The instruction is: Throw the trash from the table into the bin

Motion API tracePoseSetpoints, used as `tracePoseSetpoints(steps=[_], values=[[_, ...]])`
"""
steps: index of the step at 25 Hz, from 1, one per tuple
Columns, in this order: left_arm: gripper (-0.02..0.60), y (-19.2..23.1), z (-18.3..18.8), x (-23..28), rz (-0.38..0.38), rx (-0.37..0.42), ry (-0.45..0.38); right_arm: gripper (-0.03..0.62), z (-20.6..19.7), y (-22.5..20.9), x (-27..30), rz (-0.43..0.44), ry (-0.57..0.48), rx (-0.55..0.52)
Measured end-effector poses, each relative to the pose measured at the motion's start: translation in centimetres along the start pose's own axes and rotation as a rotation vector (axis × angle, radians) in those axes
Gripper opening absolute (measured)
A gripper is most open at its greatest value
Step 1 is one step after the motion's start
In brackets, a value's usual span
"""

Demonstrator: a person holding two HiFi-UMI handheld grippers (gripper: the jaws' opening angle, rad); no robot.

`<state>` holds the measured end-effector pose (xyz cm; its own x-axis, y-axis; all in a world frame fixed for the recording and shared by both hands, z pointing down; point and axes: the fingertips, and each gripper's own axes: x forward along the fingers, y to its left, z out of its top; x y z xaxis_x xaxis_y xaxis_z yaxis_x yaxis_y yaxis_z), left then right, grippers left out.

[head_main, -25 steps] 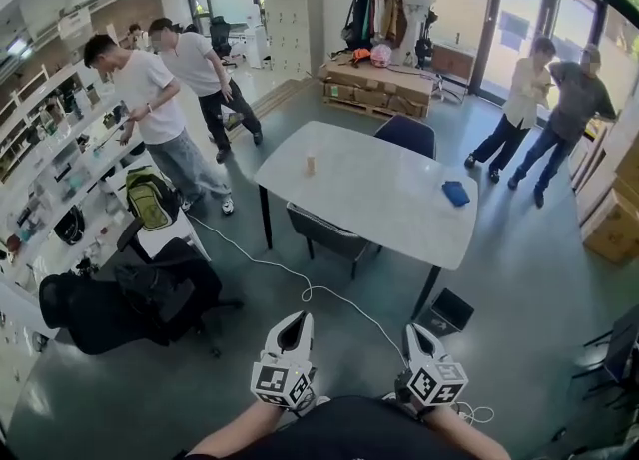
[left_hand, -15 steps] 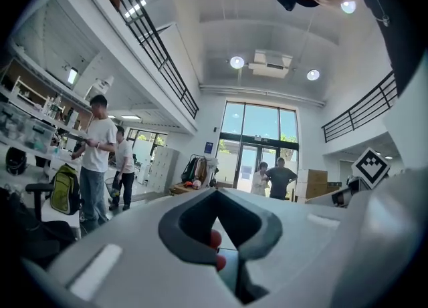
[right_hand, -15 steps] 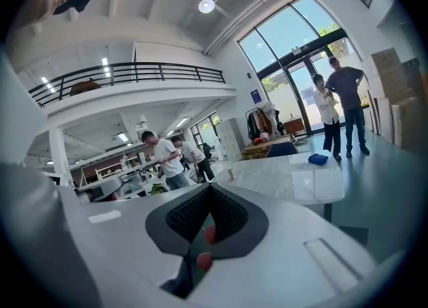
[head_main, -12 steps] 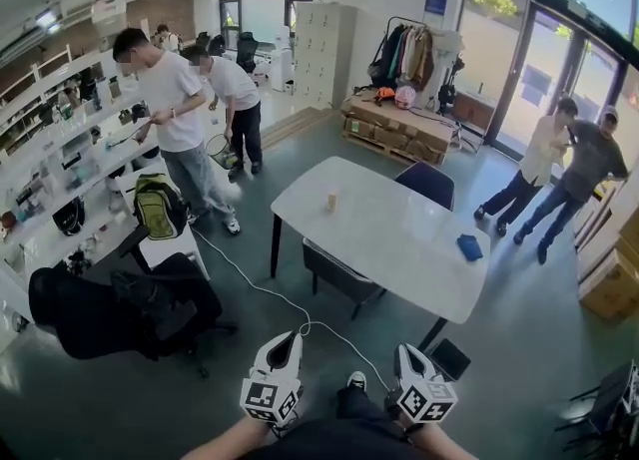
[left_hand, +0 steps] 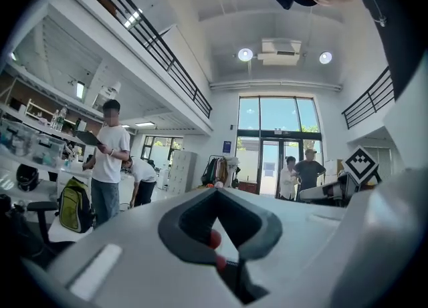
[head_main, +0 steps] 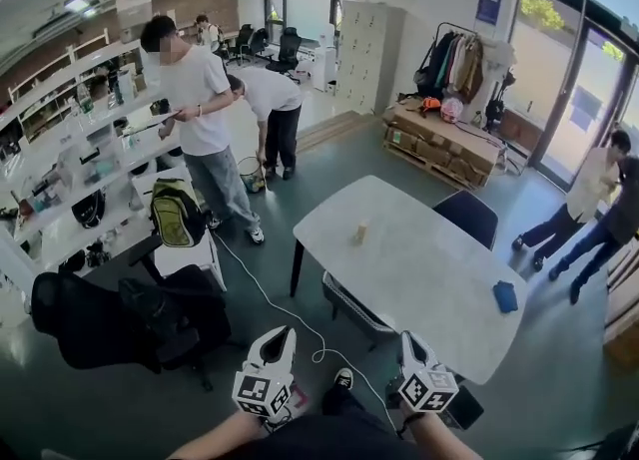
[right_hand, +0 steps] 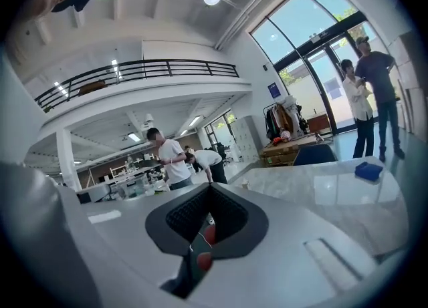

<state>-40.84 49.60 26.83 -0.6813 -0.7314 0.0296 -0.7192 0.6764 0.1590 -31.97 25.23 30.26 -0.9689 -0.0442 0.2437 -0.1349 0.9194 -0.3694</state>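
Head view: the white marble-look rounded table [head_main: 419, 278] now sits lower and bigger in the frame than a second ago, so the person has walked up to it. Its near edge is just at 12 o'clock of both claws.

The left gripper [head_main: 281, 336] and right gripper [head_main: 410, 341] are low at 6 o'clock of the frame. Both have their jaws pressed together with nothing between them, same as before. The left gripper view [left_hand: 215, 193] and right gripper view [right_hand: 208, 190] confirm this: tips meet, no object.

Trash still on the table:
- A small tan paper cup-like item [head_main: 359, 233], standing at 12 o'clock from the grippers, far side of the tabletop.
- A flat blue rectangular object [head_main: 505, 296], at 2 o'clock from the right gripper, near the right edge.

A dark box on the floor [head_main: 467, 410], just at 3 o'clock of the right gripper and partly hidden, is probably the bin.

Judgement: approach phase only. Nothing picked yet, and the claws must open before any grab.
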Motion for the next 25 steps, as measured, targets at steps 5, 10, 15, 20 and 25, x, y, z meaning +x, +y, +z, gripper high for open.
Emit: tracePoseSetpoints(steps=[5,10,15,20,25], values=[[0.000,1.8,2.2,12.2,-0.002,0.078,0.003,0.028,6.3,-1.6,11.1,0.106,-0.041,-0.006],[0.000,3.5,5.4,20.6,0.007,0.072,-0.044,0.028,9.0,-3.0,20.5,0.174,0.005,-0.022],[0.000,6.7,4.7,23.9,0.023,0.070,0.023,0.028,9.9,-3.3,25.0,0.164,0.012,-0.003],[0.000,7.8,5.4,27.7,-0.033,0.058,0.015,0.028,10.2,-4.0,26.6,0.105,0.005,0.039],[0.000,7.2,5.9,28.3,-0.101,0.055,-0.004,0.028,9.6,-4.6,26.5,0.036,0.004,0.051]])
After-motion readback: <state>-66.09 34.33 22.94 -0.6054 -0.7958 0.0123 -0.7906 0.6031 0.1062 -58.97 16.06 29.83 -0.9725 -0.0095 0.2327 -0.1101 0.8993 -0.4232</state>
